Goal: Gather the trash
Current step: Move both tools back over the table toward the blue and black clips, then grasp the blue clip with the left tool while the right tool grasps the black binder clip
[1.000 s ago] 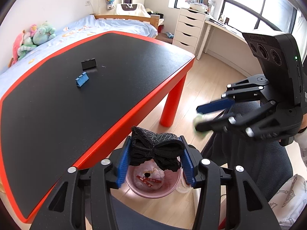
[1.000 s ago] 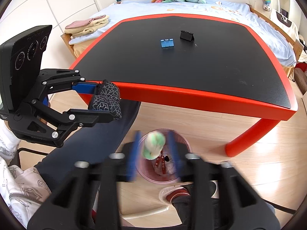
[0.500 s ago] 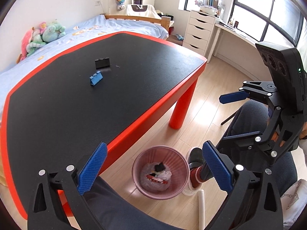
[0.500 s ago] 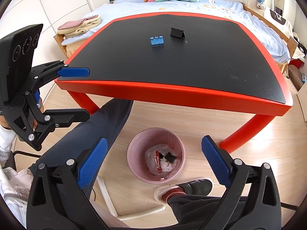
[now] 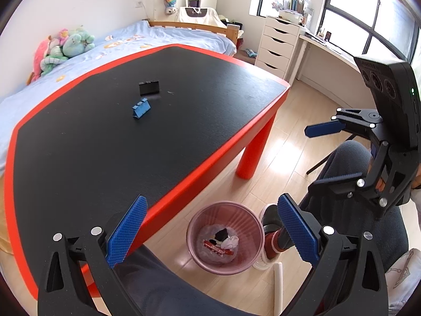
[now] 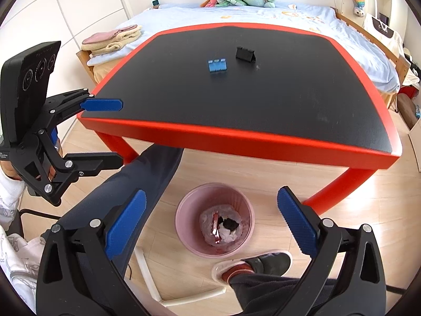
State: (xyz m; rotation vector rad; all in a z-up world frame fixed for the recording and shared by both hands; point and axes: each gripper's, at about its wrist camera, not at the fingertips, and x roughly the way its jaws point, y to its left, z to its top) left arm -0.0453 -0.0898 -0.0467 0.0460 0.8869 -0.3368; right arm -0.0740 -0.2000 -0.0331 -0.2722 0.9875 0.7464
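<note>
A pink trash bin stands on the wood floor by the red-edged black table; it also shows in the right wrist view. Inside lie a dark wad, white paper and a red wrapper. My left gripper is open and empty above the bin. My right gripper is open and empty above it too, and shows at the right of the left wrist view. A blue clip and a black clip rest on the table.
The person's legs in dark trousers and a slippered foot are beside the bin. A red table leg stands behind it. A bed, a white drawer unit and a desk lie beyond.
Both grippers opened. The dark wad left my left gripper and the green-white ball left my right; the dark wad now lies in the bin. Both grippers have since lifted slightly.
</note>
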